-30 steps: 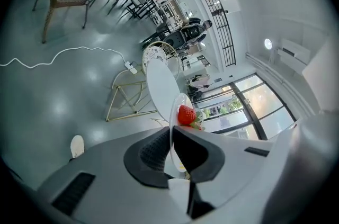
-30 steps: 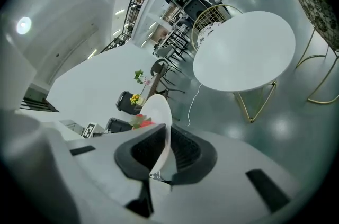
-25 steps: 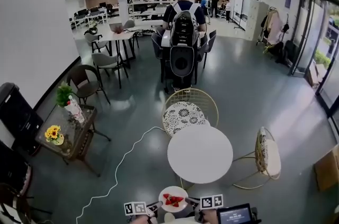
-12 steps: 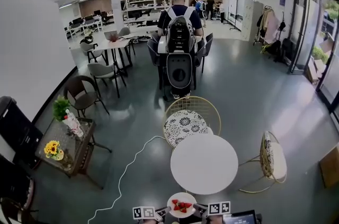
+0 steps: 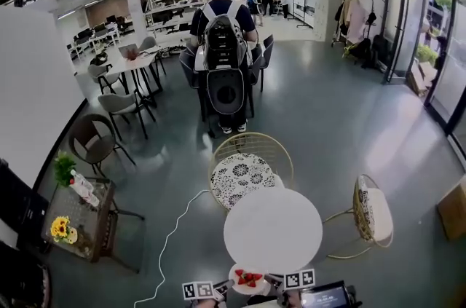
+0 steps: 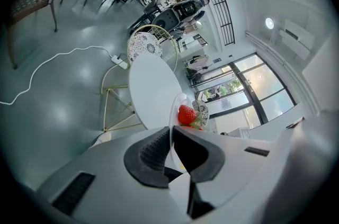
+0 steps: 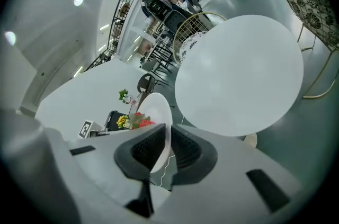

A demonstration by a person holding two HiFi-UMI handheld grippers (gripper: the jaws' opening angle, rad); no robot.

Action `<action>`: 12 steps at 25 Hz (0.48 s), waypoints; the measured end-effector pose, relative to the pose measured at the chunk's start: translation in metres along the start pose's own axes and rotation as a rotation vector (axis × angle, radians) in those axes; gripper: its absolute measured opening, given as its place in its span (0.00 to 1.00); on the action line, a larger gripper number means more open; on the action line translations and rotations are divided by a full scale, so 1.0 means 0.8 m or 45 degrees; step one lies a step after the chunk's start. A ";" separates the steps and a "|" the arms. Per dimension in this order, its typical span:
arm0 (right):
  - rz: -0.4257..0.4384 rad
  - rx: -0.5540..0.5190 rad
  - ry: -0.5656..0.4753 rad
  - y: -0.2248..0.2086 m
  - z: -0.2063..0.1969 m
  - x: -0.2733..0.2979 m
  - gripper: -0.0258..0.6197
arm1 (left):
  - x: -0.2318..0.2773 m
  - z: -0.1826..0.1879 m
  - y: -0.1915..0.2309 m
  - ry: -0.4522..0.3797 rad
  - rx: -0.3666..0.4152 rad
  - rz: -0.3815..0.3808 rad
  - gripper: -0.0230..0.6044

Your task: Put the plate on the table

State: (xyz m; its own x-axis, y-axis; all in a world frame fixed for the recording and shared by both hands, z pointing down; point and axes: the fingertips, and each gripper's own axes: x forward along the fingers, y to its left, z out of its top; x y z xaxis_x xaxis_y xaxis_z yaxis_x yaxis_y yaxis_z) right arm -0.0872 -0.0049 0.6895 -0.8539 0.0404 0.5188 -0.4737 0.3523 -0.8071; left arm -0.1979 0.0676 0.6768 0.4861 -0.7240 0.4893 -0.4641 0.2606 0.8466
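A small white plate (image 5: 250,280) with strawberries (image 5: 250,276) on it hangs at the bottom of the head view, just short of the near edge of the round white table (image 5: 273,228). My left gripper (image 5: 218,290) is shut on the plate's left rim and my right gripper (image 5: 279,283) on its right rim. In the left gripper view the plate rim (image 6: 171,121) runs edge-on between the jaws, with a strawberry (image 6: 186,115) beyond. The right gripper view shows the plate (image 7: 157,112) clamped between the pads, the table (image 7: 238,74) ahead.
Two gold wire chairs stand at the table, one behind it (image 5: 247,168) and one to its right (image 5: 368,215). A white cable (image 5: 171,241) trails over the floor at left. A side table with flowers (image 5: 69,223) stands far left. A person with a backpack (image 5: 222,52) stands beyond.
The view has shifted forward: the table now lies closer to the plate, which stays held between both grippers. The person with the backpack appears nearer.
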 end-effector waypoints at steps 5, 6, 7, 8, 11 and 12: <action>-0.013 0.006 -0.050 -0.035 0.032 0.004 0.08 | 0.042 0.030 0.013 0.060 0.067 0.016 0.07; -0.037 -0.005 -0.059 -0.036 0.049 -0.002 0.08 | 0.050 0.044 0.005 0.068 0.103 0.036 0.07; -0.046 -0.004 -0.064 -0.034 0.062 -0.007 0.08 | 0.057 0.056 -0.006 0.080 0.125 0.045 0.07; -0.045 0.005 -0.064 -0.033 0.071 -0.010 0.08 | 0.063 0.063 -0.015 0.096 0.137 0.048 0.07; -0.048 0.028 -0.051 -0.042 0.086 -0.008 0.08 | 0.081 0.076 -0.021 0.140 0.159 0.065 0.07; -0.052 0.028 -0.051 -0.047 0.094 -0.006 0.08 | 0.088 0.083 -0.022 0.145 0.168 0.070 0.07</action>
State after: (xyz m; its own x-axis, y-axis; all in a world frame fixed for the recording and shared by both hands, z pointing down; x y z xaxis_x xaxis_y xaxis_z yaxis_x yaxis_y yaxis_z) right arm -0.0814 -0.0887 0.6956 -0.8417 -0.0115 0.5398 -0.5123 0.3326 -0.7918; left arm -0.2047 -0.0307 0.6828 0.5346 -0.6318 0.5612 -0.5817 0.2066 0.7867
